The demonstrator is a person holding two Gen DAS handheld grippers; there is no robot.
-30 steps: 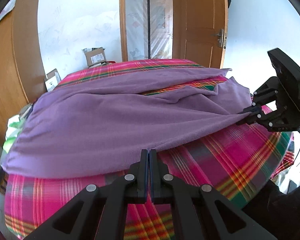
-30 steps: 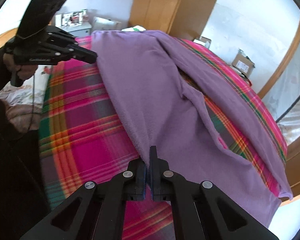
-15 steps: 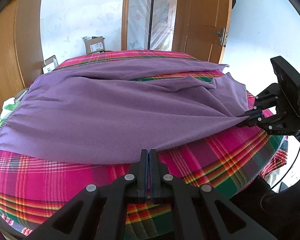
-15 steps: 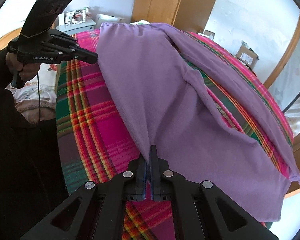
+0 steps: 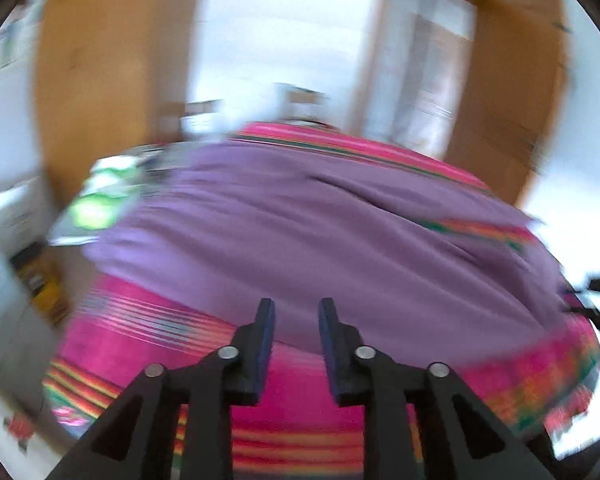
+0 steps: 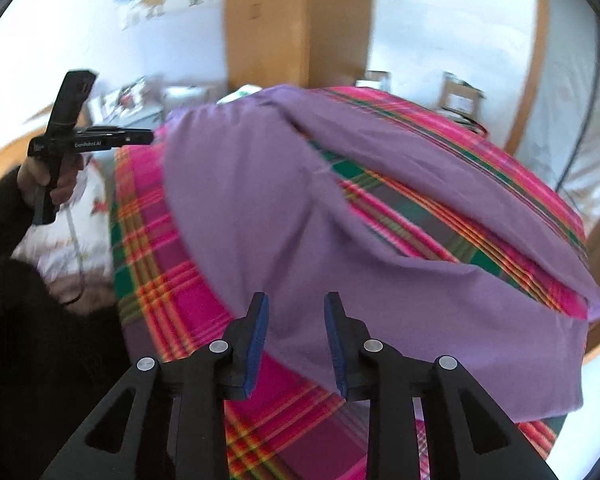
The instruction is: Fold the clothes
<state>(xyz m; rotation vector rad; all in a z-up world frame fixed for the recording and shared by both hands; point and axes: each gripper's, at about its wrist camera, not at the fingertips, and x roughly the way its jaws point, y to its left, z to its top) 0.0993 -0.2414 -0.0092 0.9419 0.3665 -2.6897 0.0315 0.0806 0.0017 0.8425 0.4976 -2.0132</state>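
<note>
A purple garment (image 6: 284,216) lies spread over a bed covered with a pink, green and orange plaid blanket (image 6: 152,248). In the right wrist view the garment reaches from the near edge of the bed to the far end, and a long strip of it runs along the right side, with a wedge of bare plaid showing between that strip and the main body. The right gripper (image 6: 296,312) hangs just above the garment's near edge with its fingers (image 6: 258,328) spread apart and nothing between them; the blue inner pads face each other across an empty gap. To the far left in the same view, the left gripper (image 6: 146,137) is held by a hand (image 6: 46,178) in a dark sleeve, its tips close to the garment's far left corner, but from this angle it cannot be told whether they touch the cloth. The left wrist view is heavily blurred: it shows the left gripper (image 5: 296,316) with fingers spread and empty, over the near hem of the garment (image 5: 320,232), the plaid blanket (image 5: 148,328) visible below and to the left. Behind the bed stand a wooden wardrobe (image 6: 296,20) and white walls, with a wooden door (image 5: 512,92) at the far right of the left wrist view.
</note>
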